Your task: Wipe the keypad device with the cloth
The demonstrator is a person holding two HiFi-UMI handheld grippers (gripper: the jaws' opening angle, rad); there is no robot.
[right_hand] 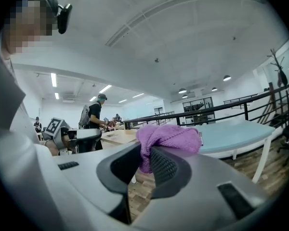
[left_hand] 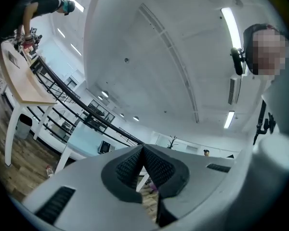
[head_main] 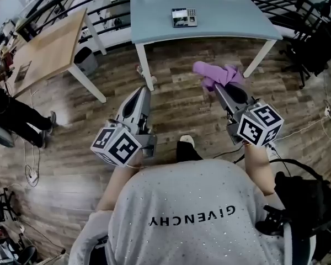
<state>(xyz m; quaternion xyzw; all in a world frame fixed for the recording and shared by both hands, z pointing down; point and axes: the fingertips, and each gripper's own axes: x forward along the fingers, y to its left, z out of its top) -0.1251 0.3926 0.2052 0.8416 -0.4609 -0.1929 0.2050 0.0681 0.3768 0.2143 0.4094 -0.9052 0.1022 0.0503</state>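
Currently the right gripper [right_hand: 145,165] pinches the purple cloth [head_main: 218,75] between its fingers; the cloth bunches above the tips, in the air over the wood floor [head_main: 179,112]. Left gripper [left_hand: 141,153]: pads pressed together, nothing between them. The keypad device [head_main: 184,17] lies on the light-blue table [head_main: 231,15] at 12 o'clock, well apart from both grippers.

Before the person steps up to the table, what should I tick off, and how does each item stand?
1. The cloth is clamped in the right hand-held gripper: ok.
2. The left hand-held gripper is empty, jaws together: ok.
3. The keypad device lies on the blue table, in sight: ok.
4. The cloth reaches the device: not ok; both grippers hang over the floor, short of the table.
5. Dirt on the device: cannot tell, too small.
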